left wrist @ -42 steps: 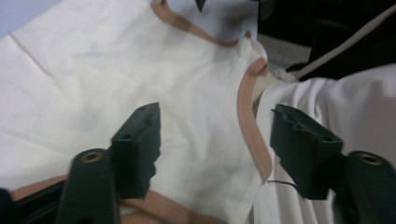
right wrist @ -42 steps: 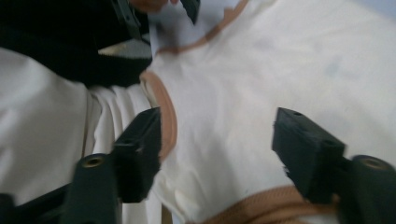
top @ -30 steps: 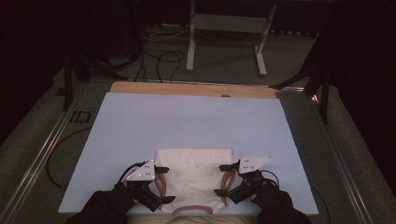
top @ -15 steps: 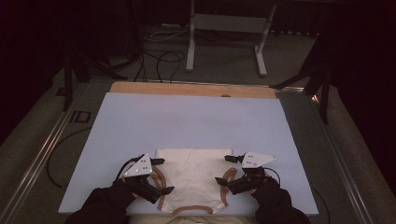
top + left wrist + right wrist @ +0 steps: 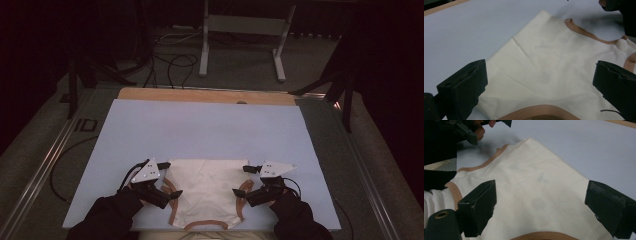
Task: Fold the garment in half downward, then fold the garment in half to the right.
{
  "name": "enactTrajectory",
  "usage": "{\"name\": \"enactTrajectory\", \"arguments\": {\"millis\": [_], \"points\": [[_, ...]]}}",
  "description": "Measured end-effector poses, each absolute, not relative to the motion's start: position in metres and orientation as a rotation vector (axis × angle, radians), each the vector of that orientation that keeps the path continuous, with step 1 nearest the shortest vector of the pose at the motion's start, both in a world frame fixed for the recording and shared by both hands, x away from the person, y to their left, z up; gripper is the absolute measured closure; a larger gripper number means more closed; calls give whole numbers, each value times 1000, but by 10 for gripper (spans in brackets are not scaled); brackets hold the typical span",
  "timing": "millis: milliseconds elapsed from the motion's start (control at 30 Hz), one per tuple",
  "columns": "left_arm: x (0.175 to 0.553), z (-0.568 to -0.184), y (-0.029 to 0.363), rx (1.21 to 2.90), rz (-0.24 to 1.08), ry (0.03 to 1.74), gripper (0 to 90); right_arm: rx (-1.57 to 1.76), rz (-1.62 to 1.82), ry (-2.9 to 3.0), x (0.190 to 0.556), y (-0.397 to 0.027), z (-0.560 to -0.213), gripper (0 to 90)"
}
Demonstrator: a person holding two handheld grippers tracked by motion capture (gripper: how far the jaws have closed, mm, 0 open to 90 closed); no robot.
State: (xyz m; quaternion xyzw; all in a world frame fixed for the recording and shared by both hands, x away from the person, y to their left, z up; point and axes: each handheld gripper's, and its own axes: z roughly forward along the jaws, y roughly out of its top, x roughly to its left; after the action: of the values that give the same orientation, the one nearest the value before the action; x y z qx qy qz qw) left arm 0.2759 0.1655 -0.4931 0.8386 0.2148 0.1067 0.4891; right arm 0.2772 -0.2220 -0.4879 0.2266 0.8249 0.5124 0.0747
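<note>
Both grippers are sitting lower and nearer the person than they were a second ago, and the cream garment is lying further toward the near edge of the pale blue table cover, its far hem pulled back with them. In the high view, the left gripper is hovering at the garment's left side and the right gripper at its right side, each just beside a tan-trimmed opening. The garment is resting flat, tan band at the near edge, plain hem pointing away from the person; its longer run seems to be going from near to far. In the left gripper view, the jaws are standing wide apart with nothing between them, the cloth spreading ahead and beneath. The right gripper view is showing the same: jaws released, straddling the fabric without pinching it. Whether either jaw tip is touching the cloth cannot be told. Each hand is equally near its own side, so the garment is lying between the two grippers, inward from each, which suggests a paired grasp at the side edges.
</note>
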Motion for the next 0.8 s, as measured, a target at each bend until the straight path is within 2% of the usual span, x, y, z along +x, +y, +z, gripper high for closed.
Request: {"name": "enactTrajectory", "arguments": {"millis": [300,500,633,800], "points": [[285,-488,170,2036,264,553,4,674,1535,2479,283,-226,-487,103],[301,-483,174,2064,216,600,2,684,1509,2490,296,-229,-481,102],[313,-481,174,2085,250,630,5,693,1470,2495,308,-230,-480,102],[331,-482,175,2084,235,653,60,754,1459,2481,329,-233,-482,106]]}}
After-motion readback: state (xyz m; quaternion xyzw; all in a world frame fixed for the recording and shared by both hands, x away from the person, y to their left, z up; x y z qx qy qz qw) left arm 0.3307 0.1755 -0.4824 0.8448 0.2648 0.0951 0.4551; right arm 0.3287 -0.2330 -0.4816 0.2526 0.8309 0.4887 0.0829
